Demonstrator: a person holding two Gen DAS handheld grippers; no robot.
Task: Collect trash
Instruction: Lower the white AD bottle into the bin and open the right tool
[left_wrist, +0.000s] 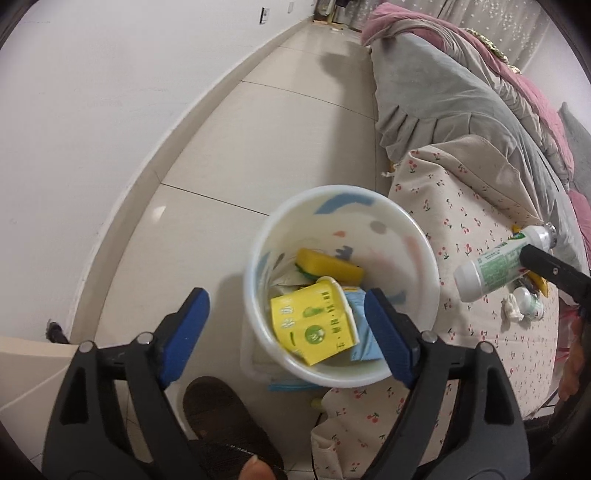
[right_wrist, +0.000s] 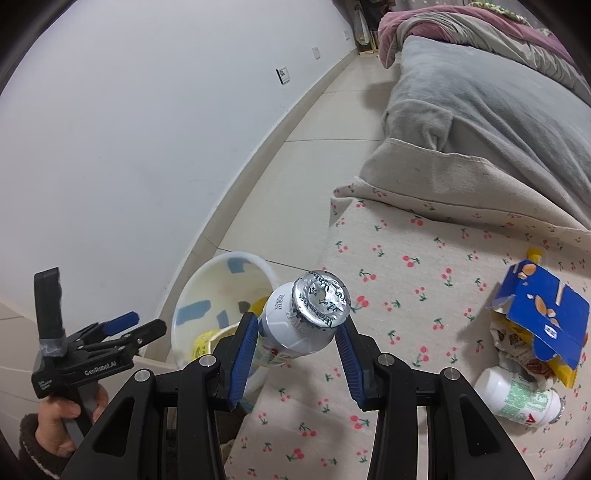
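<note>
A white trash bin (left_wrist: 421, 258) stands on the floor beside the cherry-print table; it also shows in the right wrist view (right_wrist: 221, 269). It holds a yellow carton (left_wrist: 314, 321), a yellow sponge (left_wrist: 328, 267) and a blue carton. My left gripper (left_wrist: 284, 332) is open and empty above the bin; it shows in the right wrist view (right_wrist: 129, 325). My right gripper (right_wrist: 297, 339) is shut on a white foil-topped bottle (right_wrist: 306, 317), held above the table edge near the bin. The bottle shows in the left wrist view (left_wrist: 495, 262).
On the cherry-print tablecloth (right_wrist: 406, 280) lie a torn blue box (right_wrist: 543, 321), crumpled wrappers (right_wrist: 517, 343) and a second white bottle (right_wrist: 521, 395). A grey-covered bed (right_wrist: 498, 110) is behind. A white wall (right_wrist: 147, 147) runs left. A slippered foot (left_wrist: 221, 424) is on the tiled floor.
</note>
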